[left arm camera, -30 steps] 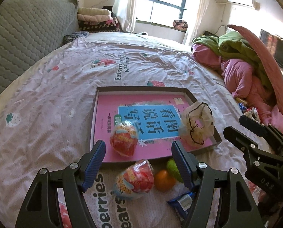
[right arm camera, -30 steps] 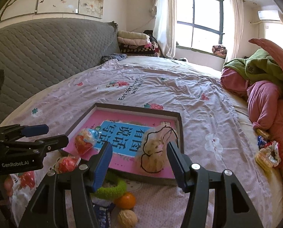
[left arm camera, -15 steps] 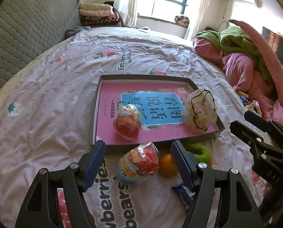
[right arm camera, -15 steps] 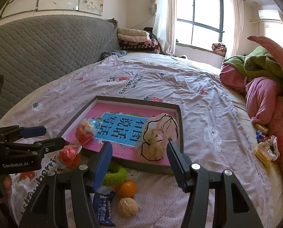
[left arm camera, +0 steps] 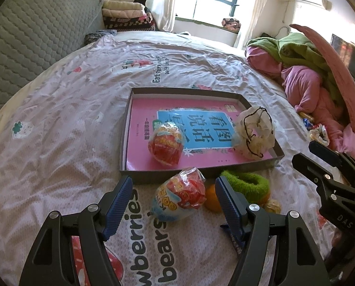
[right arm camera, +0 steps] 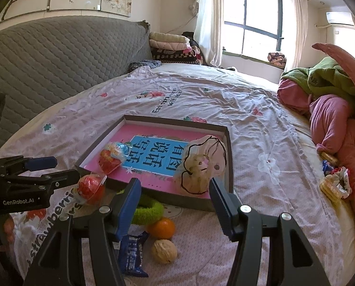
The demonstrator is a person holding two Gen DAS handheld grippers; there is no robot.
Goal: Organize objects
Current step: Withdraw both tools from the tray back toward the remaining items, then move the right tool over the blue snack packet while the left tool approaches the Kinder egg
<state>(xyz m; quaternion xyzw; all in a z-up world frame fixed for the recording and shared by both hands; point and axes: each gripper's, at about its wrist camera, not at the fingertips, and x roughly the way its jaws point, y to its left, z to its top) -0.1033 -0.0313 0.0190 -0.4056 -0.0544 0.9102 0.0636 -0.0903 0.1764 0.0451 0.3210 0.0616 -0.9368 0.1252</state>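
Blue packet (left arm camera: 234, 238) mostly hidden behind left gripper (left arm camera: 174, 191).

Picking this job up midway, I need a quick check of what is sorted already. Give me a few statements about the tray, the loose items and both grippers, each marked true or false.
1. One red wrapped snack lies inside the tray. True.
2. The orange is in the tray. False: it lies on the bedsheet in front of the tray, beside the walnut.
3. The left gripper is open, with a second wrapped snack lying between its fingers. True.
4. The right gripper holds the green hair tie. False: it is open and holds nothing; the hair tie lies on the sheet.
5. The drawstring pouch sits in the tray. True.
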